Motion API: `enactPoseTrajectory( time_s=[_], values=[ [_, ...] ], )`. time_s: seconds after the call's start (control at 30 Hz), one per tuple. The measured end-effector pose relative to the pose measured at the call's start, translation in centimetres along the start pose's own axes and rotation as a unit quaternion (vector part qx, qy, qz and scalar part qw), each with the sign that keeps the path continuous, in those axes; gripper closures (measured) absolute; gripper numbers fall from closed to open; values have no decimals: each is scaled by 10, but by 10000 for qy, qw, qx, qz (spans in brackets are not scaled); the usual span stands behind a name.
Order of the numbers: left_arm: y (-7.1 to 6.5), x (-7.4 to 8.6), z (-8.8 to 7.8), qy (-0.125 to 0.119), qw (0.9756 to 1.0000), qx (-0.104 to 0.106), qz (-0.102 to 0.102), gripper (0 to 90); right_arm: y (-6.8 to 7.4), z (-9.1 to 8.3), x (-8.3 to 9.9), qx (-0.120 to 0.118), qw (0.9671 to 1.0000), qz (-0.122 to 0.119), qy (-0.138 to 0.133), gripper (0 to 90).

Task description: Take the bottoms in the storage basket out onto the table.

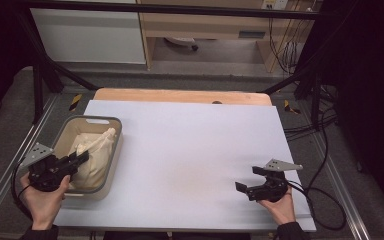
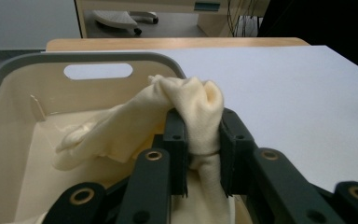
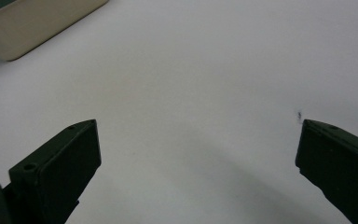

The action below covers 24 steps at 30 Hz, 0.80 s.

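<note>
The left gripper point(image 2: 204, 140) is clamping a bunched fold of the cloth point(image 2: 168, 116) just above the bin point(image 1: 65, 131), at the table's point(image 1: 195, 150) left edge. Judged stage: grasp made, lift barely begun; most of the cloth is lying inside the bin, so pulling it out and laying it on the table are still to do. The cloth's long axis is running from the pinched fold down toward the bin's far corner (tail end slack, partly hidden). The right gripper point(image 1: 254, 181) is resting on the table well apart, jaws spread, holding nothing.
</note>
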<state>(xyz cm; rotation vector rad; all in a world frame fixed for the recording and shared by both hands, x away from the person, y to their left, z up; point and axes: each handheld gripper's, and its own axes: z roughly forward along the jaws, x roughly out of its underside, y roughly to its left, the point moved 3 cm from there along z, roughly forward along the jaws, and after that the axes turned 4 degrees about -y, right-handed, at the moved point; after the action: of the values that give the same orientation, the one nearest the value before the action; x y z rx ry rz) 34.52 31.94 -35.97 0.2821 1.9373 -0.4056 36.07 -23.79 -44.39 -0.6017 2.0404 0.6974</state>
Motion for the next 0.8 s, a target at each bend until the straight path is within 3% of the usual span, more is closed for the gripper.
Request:
enactPoseTrajectory(
  time_s=[0.8],
  values=[
    [-2, -10, -6, -333, 9994, 5, 2, 758, 0, 0, 0, 2, 10000, -14, -8, 5]
  ],
)
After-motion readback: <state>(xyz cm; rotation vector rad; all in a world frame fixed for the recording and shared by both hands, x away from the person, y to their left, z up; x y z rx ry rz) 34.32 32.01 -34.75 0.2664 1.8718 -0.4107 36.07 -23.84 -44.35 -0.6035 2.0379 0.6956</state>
